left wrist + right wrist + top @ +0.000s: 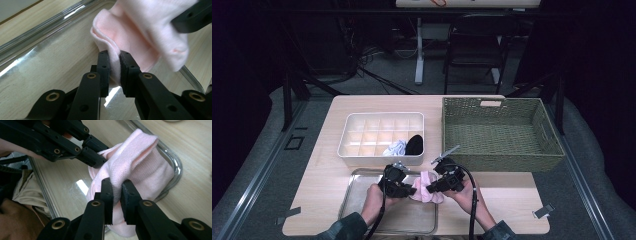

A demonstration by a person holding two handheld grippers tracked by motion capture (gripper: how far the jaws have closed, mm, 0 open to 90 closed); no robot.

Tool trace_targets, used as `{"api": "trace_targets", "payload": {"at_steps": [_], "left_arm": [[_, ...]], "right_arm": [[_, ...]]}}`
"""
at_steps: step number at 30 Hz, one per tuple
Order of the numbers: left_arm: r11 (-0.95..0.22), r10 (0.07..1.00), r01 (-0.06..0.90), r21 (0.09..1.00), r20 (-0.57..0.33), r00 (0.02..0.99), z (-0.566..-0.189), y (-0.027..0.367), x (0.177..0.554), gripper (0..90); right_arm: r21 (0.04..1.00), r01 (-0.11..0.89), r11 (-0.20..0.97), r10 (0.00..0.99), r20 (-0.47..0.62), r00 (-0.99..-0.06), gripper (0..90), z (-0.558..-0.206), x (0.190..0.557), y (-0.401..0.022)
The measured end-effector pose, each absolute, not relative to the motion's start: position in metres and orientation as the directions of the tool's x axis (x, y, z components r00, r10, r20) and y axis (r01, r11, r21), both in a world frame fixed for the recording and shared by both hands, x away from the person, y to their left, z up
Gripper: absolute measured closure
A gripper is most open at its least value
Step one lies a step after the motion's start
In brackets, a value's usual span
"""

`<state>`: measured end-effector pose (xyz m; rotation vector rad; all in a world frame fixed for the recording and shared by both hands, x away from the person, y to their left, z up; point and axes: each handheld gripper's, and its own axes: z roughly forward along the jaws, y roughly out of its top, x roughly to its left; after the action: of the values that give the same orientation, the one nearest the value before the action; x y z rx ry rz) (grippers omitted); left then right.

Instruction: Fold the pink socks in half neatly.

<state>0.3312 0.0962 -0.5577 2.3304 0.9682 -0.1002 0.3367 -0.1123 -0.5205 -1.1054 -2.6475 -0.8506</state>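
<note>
A pink sock point(426, 186) hangs bunched between my two grippers, just above the right end of a clear tray point(362, 200). My left gripper point(412, 190) is shut on a fold of the sock point(135, 32), which is pinched between its pads point(114, 58). From the right, my right gripper point(430, 188) is shut on another fold of the sock point(140, 162), squeezed between its jaws point(117, 187). In the right gripper view the left gripper point(101, 153) bites the cloth at the upper left. In the left gripper view, one black jaw of the right gripper point(192, 17) holds the sock at the top right.
A white divided organizer box point(362, 135) stands behind the tray, with a white sock point(395, 148) and a black sock point(414, 145) in its front right compartments. A green woven basket point(502, 132) sits at the right. The tray rim point(175, 167) curves close under the sock.
</note>
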Motion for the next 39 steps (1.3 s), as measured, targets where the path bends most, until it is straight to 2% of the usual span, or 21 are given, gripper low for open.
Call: {"api": "trace_targets", "payload": {"at_steps": [8,17,29,39], "left_arm": [[-0.546,0.616,0.665,0.509,-0.294,0.731,-0.556,0.095,0.332,75.3],[-0.520,0.624,0.681,0.516,-0.315,0.715,-0.544,0.105,0.330,59.1],[-0.463,0.658,0.697,0.547,-0.315,0.684,-0.531,0.124,0.330,53.9],[-0.480,0.656,0.695,0.535,-0.308,0.690,-0.531,0.124,0.334,53.0]], "right_arm": [[0.423,0.698,0.578,0.622,0.325,-0.712,77.8,-0.528,0.341,-0.104],[0.466,0.678,0.569,0.592,0.340,-0.730,73.1,-0.523,0.337,-0.102],[0.482,0.653,0.585,0.561,0.342,-0.754,68.5,-0.518,0.332,-0.100],[0.503,0.657,0.562,0.561,0.353,-0.749,65.6,-0.511,0.329,-0.114]]}}
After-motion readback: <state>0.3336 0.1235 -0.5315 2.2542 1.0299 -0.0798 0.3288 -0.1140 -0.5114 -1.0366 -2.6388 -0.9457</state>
